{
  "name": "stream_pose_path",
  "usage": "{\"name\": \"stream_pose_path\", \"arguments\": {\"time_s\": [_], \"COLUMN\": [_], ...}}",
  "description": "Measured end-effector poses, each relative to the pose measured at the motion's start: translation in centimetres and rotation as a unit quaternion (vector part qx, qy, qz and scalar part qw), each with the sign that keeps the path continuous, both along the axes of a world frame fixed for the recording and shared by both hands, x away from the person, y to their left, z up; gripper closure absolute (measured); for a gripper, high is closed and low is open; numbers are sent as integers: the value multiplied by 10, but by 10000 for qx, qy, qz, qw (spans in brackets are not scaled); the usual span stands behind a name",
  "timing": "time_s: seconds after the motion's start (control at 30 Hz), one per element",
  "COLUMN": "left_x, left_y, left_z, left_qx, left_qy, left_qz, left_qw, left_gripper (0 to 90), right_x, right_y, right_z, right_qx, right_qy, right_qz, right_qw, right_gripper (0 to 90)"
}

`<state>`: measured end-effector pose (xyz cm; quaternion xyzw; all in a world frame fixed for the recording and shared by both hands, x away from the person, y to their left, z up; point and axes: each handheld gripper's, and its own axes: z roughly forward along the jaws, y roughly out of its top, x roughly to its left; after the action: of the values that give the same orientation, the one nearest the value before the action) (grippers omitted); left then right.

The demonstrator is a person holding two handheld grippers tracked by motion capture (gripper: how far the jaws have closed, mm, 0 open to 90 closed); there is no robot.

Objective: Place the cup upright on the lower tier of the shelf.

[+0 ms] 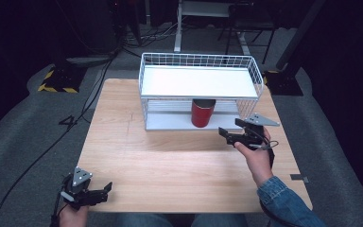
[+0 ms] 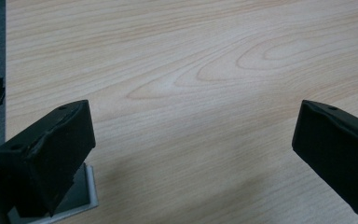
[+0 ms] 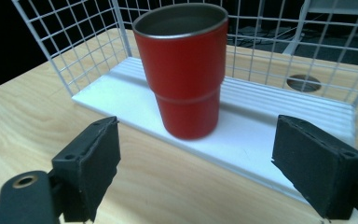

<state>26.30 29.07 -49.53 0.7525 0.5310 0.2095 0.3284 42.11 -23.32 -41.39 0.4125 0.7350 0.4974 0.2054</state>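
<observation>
A dim room with grey carpet and trailing cables surrounds a pale wooden table (image 1: 170, 161), and on its far half stands a white wire rack (image 1: 198, 90) with two shelves. The red cup (image 3: 184, 70) stands upright on the lower shelf (image 3: 261, 135), near its front edge and roughly midway along, under the solid white upper shelf (image 1: 198, 81). Its inside looks like bare metal and its outside is a smooth red coat, so it is probably a stiff, light steel tumbler that will not crush but could slip between hard pads. The wall tapers downward with a small step partway, and the wider band above that step seems the safest place to grip, squarely across the middle so the cup does not tip against the wire.

The right gripper (image 3: 196, 168) sits just in front of the shelf's edge, jaws spread wide on either side of the cup's line and not touching it; in the high view the right gripper (image 1: 238, 135) is held just beside the cup's right. The upper shelf leaves little headroom, so the cup most likely has to come out forward rather than up.

The left gripper (image 2: 191, 154) rests over bare wood at the near left corner, jaws also parted and empty, well apart from the rack.
</observation>
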Motion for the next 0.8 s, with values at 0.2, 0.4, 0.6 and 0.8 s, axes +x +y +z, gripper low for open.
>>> {"name": "stream_pose_path", "arguments": {"time_s": [0.2,0.4,0.6,0.8], "left_x": [6,12,18,22], "left_y": [-6,-11,-16,-18], "left_z": [0,2,1,1], "left_qx": [-10,10,20,22], "left_qy": [8,-7,21,45], "left_qz": [-40,-134,-177,-233], "left_qw": [10000,9999,9998,9997], "left_gripper": [0,0,0,1], "right_x": [-17,-31,-45,-58], "right_y": [-23,-45,-67,-87], "right_z": [2,0,-3,-7], "right_qx": [-99,-135,-92,-176], "right_qy": [36,102,321,413], "right_qz": [43,89,114,-7], "right_qw": [9999,9998,9994,9990], "right_gripper": [156,156,156,156]}}
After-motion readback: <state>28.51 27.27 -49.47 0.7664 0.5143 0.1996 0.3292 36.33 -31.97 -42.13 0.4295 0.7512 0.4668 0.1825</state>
